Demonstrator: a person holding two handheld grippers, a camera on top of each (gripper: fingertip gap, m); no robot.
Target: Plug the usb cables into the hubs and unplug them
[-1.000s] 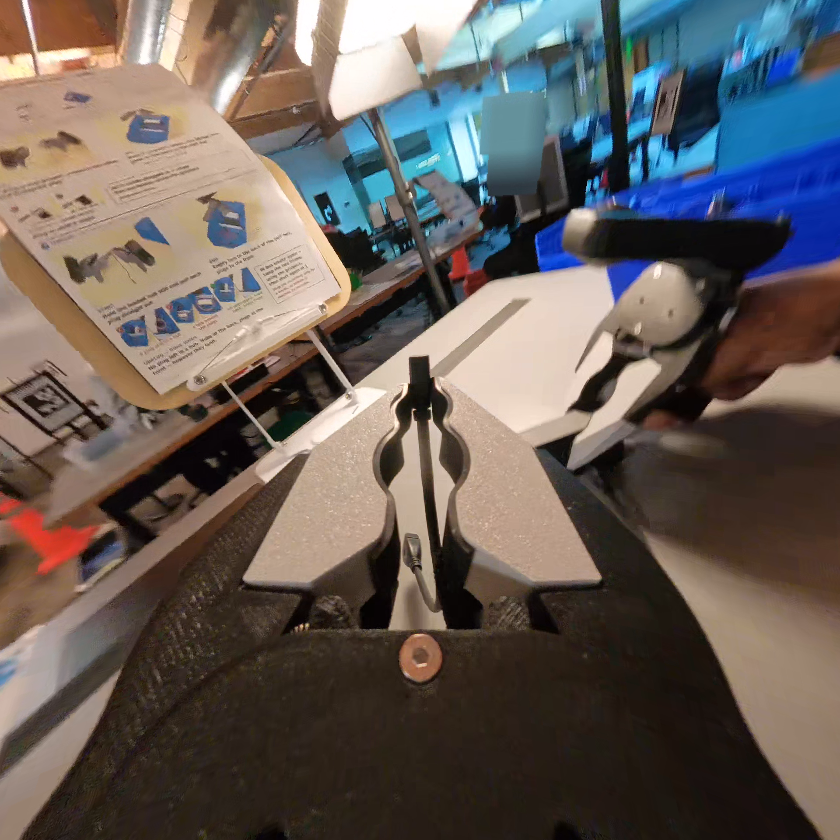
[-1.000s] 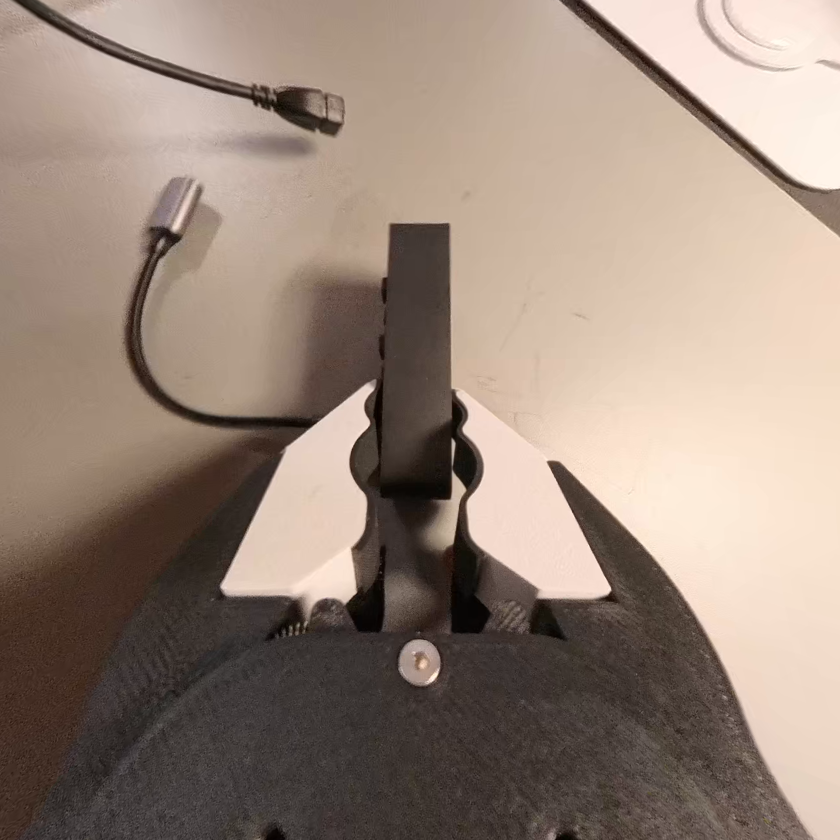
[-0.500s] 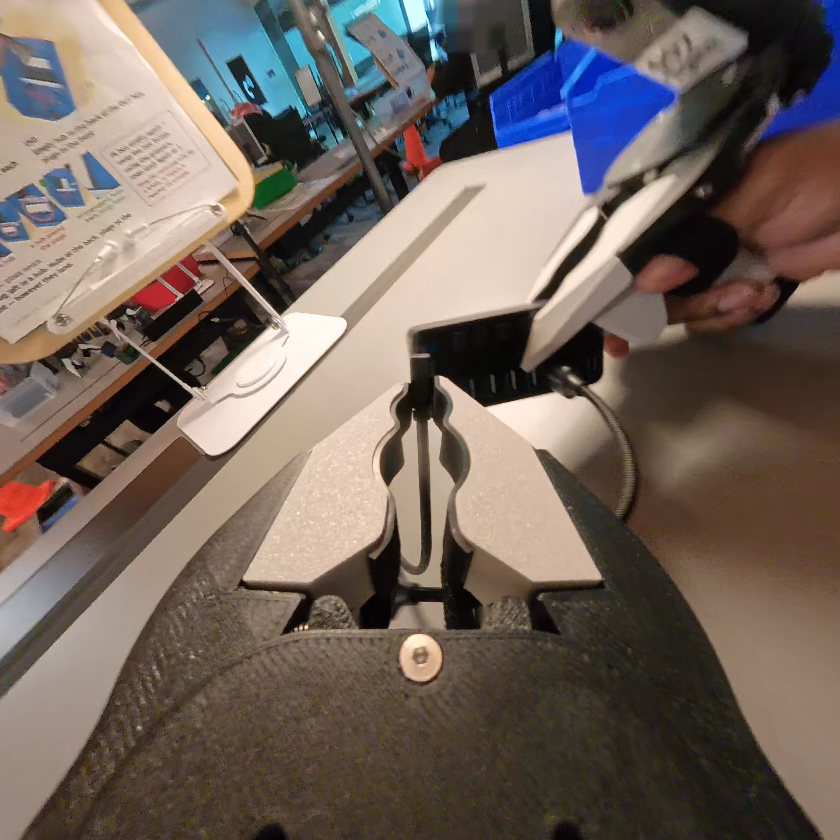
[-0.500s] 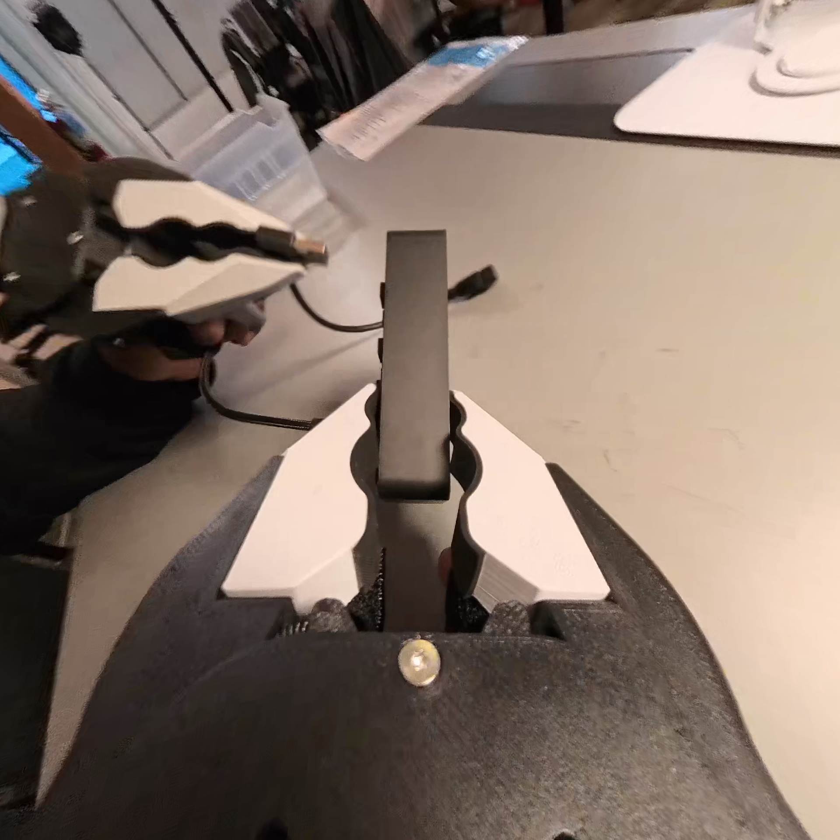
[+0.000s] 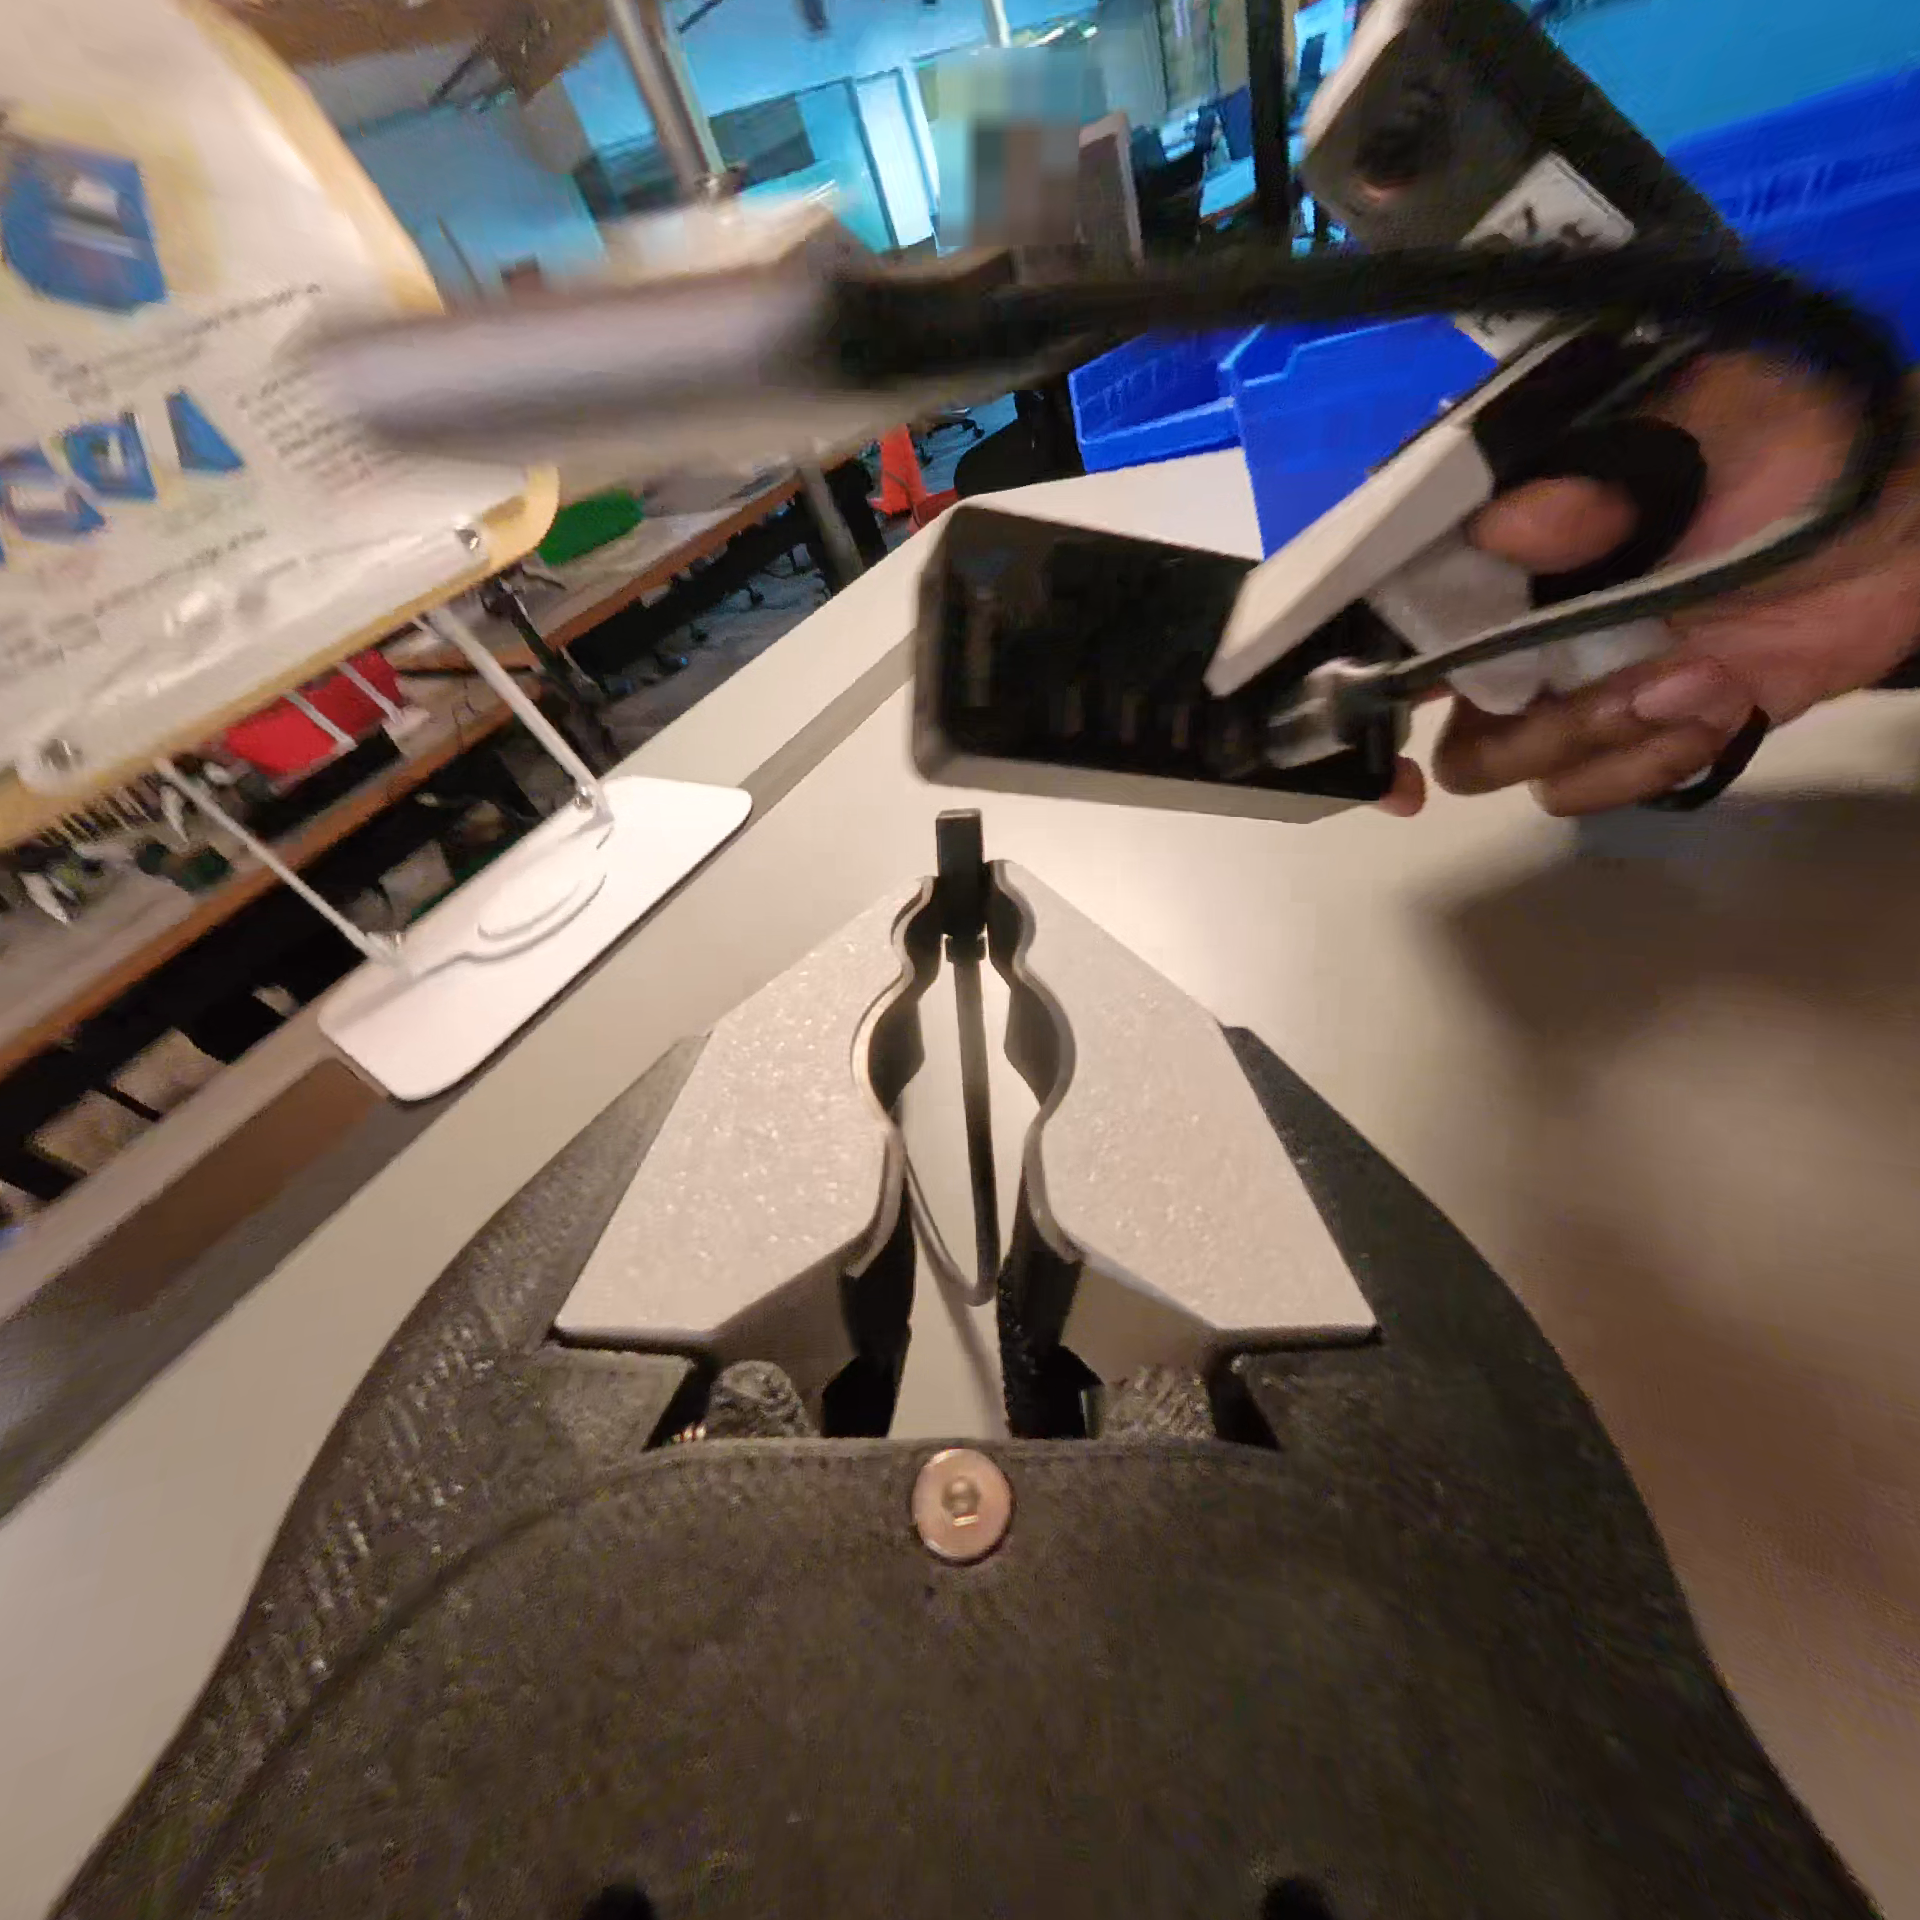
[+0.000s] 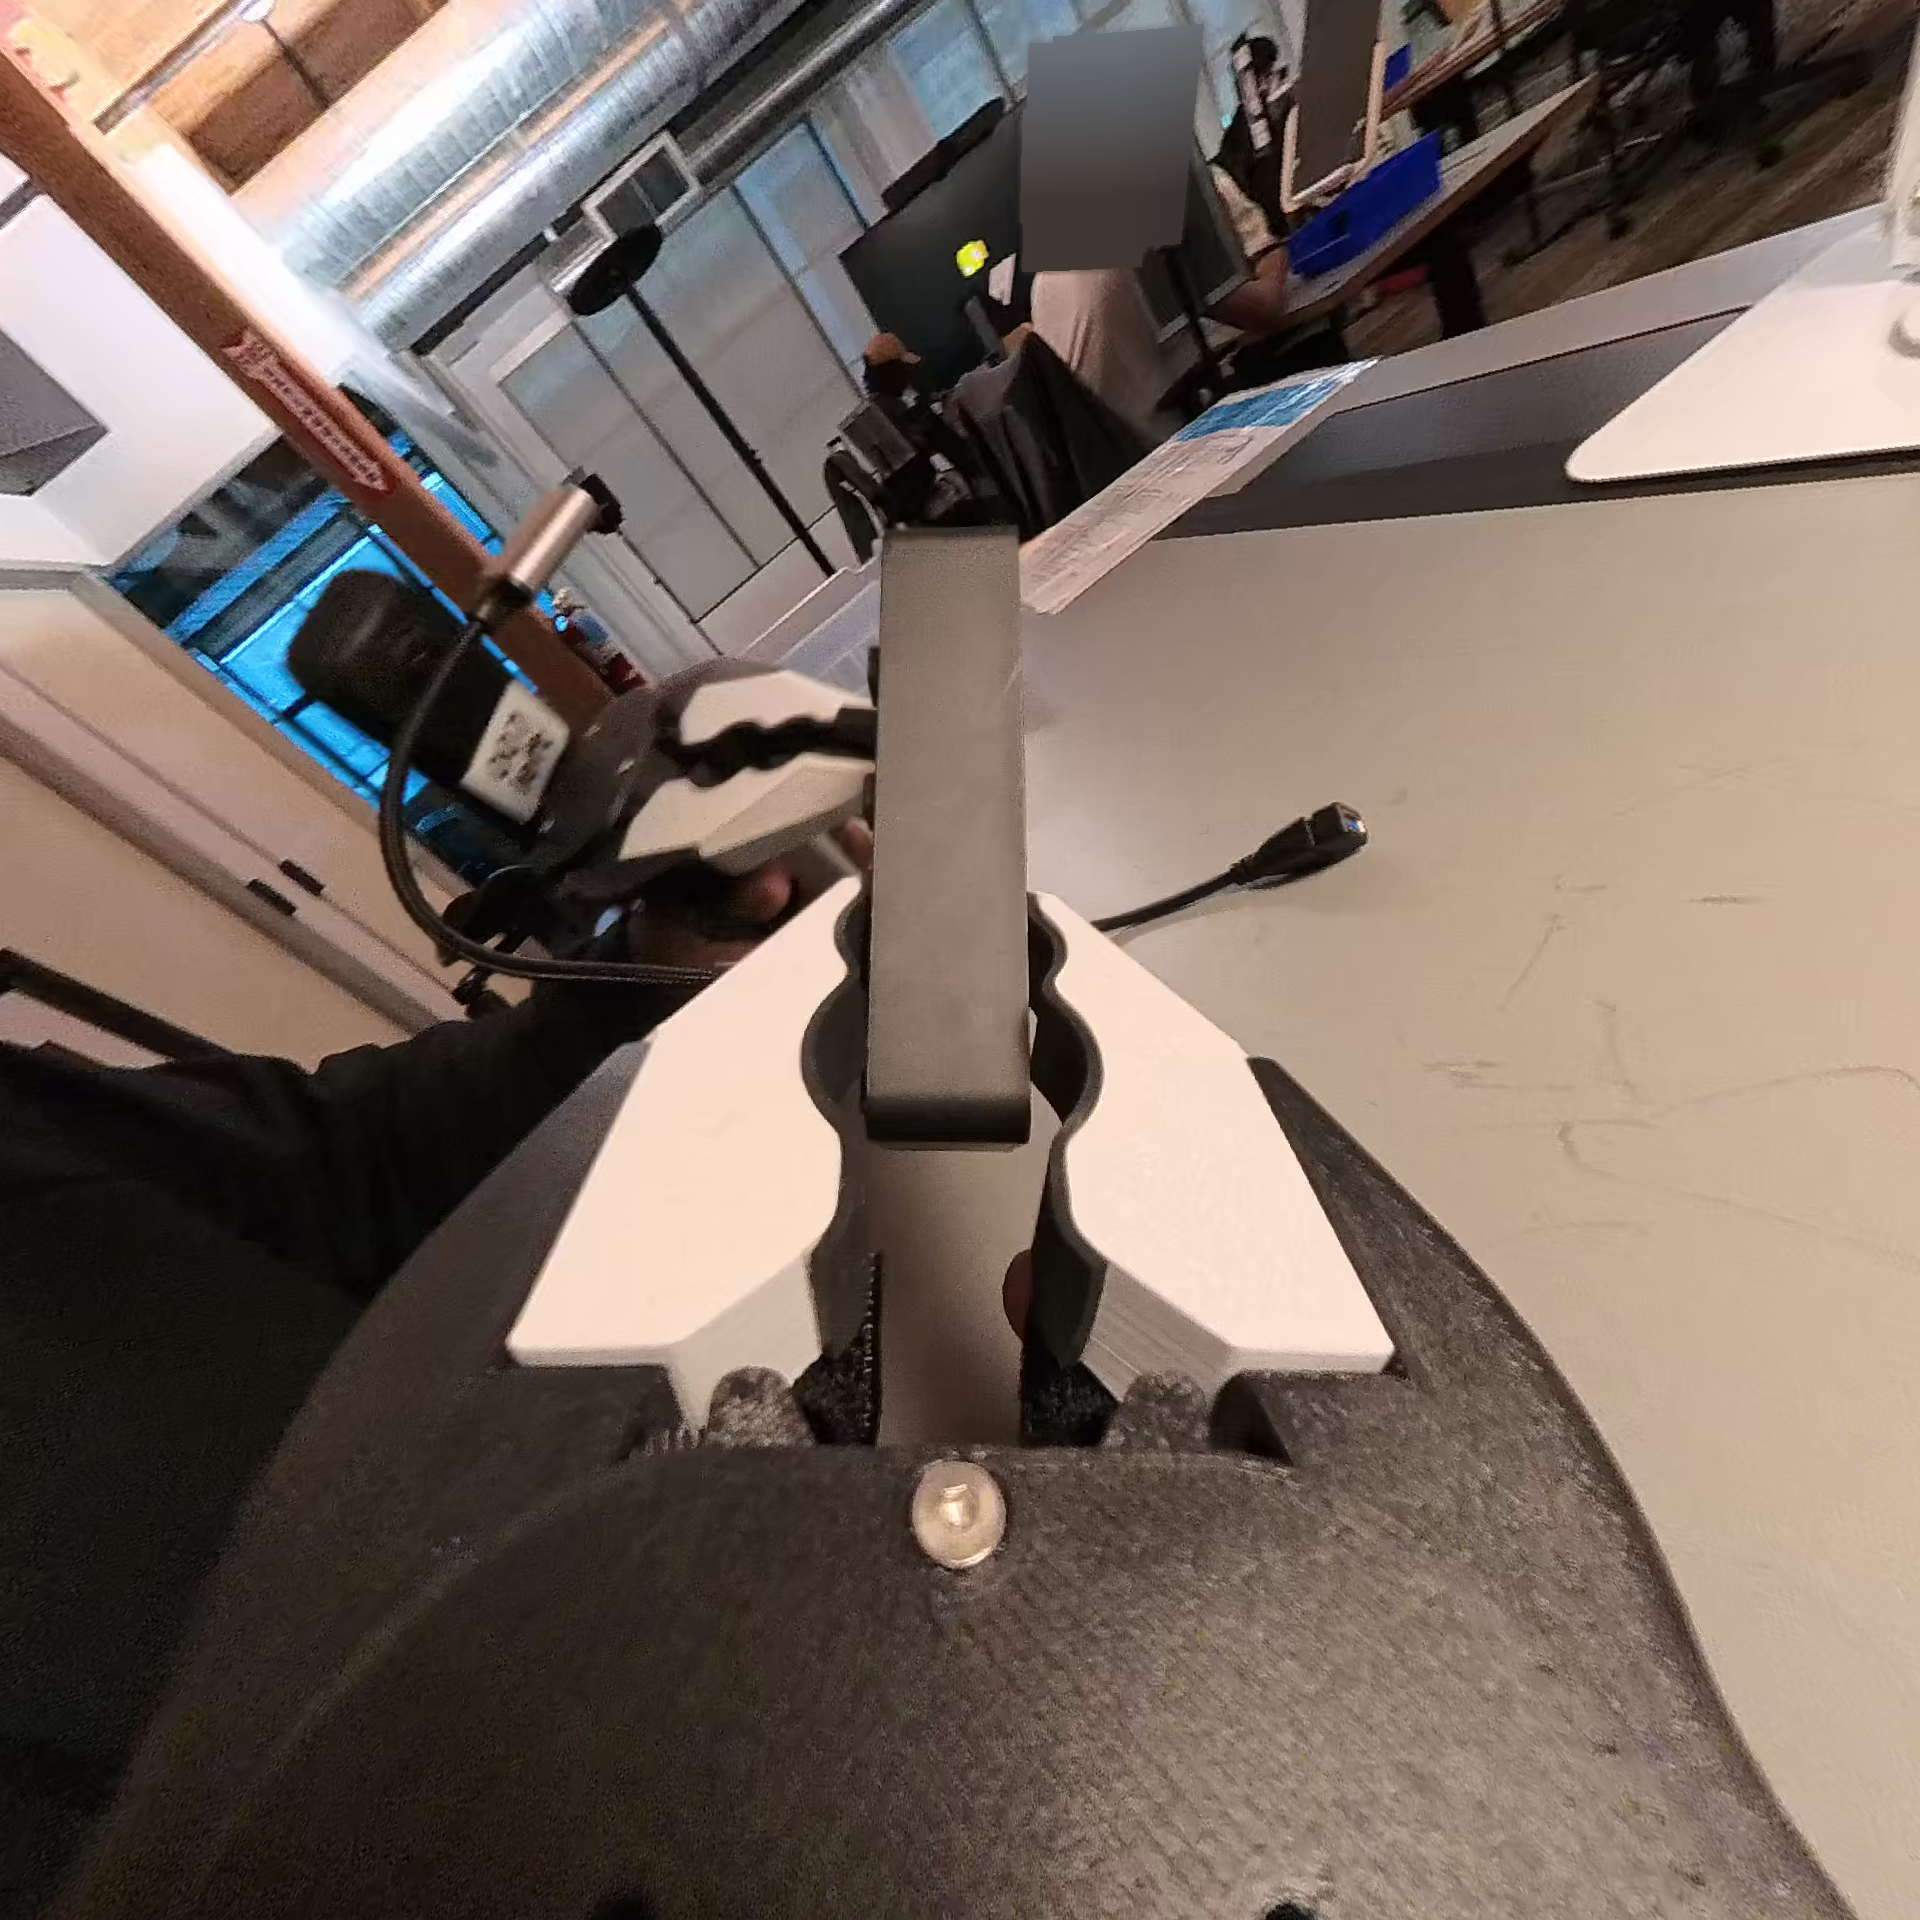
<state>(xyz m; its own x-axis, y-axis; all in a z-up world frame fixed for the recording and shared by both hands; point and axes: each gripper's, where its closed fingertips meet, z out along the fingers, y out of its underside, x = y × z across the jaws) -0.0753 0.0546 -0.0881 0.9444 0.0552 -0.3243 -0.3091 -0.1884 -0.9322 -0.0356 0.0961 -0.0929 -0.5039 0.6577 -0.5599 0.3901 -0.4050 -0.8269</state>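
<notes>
Right tongs, matte white with scalloped inner edges, pinch a flat black rectangular hub at frame centre. Left tongs, grainy grey, are pressed onto a slim black USB plug, just below the hub's port face. Another rubbery black cable lies on the smooth pale bench, centre right.

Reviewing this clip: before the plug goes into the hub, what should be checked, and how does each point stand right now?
1. Right gripper shut on the black rectangular USB hub: ok.
2. Left gripper shut on the black USB cable plug: ok.
3. Plug seated in a port: not ok; the left wrist view shows it short of the hub's port face.
4. Plug lined up with a free port: cannot tell; the ports are dark.
5. Hub's own braided black cable away from the plug's path: ok; it loops off to one side.
6. Spare black cable lying on the grey table, apart from both grippers: ok.
</notes>
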